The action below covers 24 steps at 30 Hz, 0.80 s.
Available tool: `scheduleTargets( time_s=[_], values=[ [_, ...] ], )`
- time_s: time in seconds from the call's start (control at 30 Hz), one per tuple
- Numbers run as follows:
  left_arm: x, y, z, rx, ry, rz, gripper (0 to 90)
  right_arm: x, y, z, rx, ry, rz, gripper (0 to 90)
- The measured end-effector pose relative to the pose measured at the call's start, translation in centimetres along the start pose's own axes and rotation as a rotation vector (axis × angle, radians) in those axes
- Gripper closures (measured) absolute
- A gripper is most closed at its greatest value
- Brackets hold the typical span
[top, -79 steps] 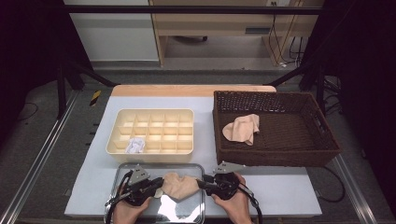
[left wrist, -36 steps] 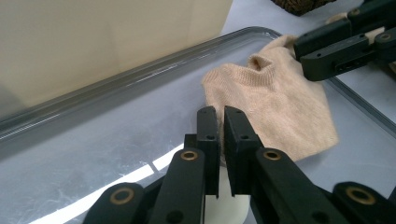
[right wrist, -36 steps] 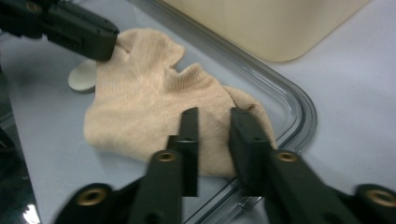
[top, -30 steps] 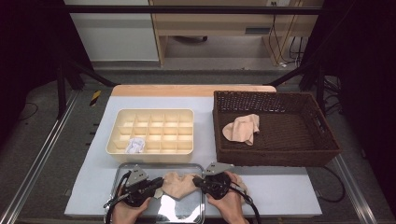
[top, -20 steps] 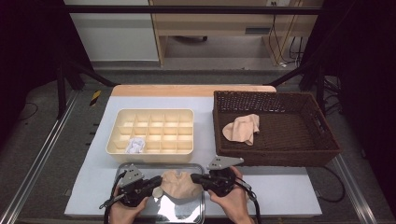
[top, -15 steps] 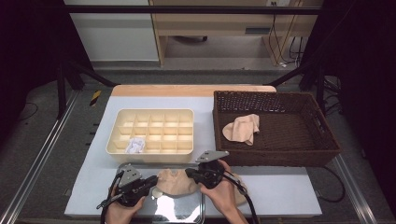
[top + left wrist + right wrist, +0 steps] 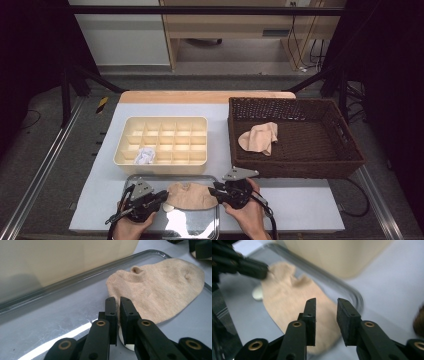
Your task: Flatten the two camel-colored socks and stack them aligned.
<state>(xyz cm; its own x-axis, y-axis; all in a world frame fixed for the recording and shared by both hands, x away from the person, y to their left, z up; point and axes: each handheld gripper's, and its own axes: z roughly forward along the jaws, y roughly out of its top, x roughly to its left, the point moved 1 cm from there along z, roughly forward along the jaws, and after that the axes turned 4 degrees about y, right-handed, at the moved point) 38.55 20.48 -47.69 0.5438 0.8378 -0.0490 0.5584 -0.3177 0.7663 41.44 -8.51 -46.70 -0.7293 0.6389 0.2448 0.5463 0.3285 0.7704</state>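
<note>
A beige sock [image 7: 192,196] [image 7: 160,290] [image 7: 294,297] lies flat on a shiny tray [image 7: 195,227] at the table's front edge. My left gripper [image 7: 165,196] [image 7: 117,300] is low over the tray at the sock's left end. Its jaws are pressed nearly together on the sock's edge. The right gripper view shows its tip [image 7: 262,268] touching that edge. My right gripper [image 7: 212,191] [image 7: 326,301] hovers just above the sock's right end. Its jaws have just been opening, and the pads are apart with nothing pinched between them.
Behind the tray stands a cream compartment box [image 7: 162,140] with a small white item [image 7: 145,156] in one front cell. A dark wicker basket [image 7: 295,170] to the right holds another beige sock [image 7: 260,137]. White mat lies to the tray's right.
My right gripper has let go of the sock's right end, opened and lifted a little. The sock now rests flatter on the tray. My left gripper has stayed put.
</note>
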Motion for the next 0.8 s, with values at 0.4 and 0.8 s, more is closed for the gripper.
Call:
scheduleTargets(
  time_s=[0.4, 0.8],
  values=[
    [-0.5, -0.6, -0.4, 0.016, -0.002, -0.005, 83.8, -0.5, -2.3, 0.0, 0.055, 0.036, 0.035, 87.2],
    [-1.4, -0.9, -0.9, 0.006, -0.021, 0.006, 68.5, -1.5, -2.5, -2.5, -0.032, 0.020, 0.055, 72.4]
  ],
)
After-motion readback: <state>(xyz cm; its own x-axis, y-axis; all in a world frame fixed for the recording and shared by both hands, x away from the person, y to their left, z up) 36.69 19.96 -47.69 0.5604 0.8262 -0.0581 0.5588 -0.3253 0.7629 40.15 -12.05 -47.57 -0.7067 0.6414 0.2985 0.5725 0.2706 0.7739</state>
